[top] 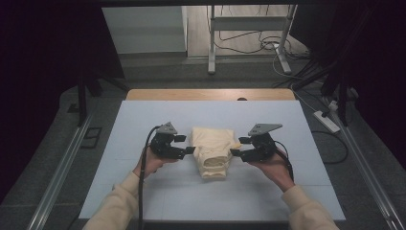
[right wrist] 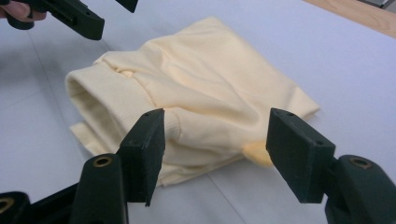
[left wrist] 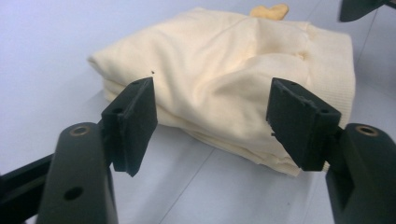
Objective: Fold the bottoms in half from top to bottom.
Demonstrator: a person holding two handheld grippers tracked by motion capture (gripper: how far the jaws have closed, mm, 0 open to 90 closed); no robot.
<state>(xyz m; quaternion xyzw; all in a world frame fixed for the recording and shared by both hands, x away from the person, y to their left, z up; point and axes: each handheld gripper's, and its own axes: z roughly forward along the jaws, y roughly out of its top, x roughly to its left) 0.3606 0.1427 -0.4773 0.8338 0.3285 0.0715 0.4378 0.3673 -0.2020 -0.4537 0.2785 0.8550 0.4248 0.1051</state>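
A pale blue table cover (top: 143,143) spreads over a wooden table (top: 210,94), whose bare far edge shows beyond it. At the middle lies a folded cream sweatshirt (top: 213,151), ribbed hem toward the near side; how many layers it has is hard to make out from above. The left gripper view shows the stacked fold edges of the sweatshirt (left wrist: 224,79) and a small yellow tab (left wrist: 268,10) at its far side, partly cut off. The right gripper view shows the ribbed band and the same tab (right wrist: 257,153) peeking from underneath. The left gripper (top: 188,144) stands just left of the garment, the right gripper (top: 239,146) just right; both have their jaws apart, holding nothing.
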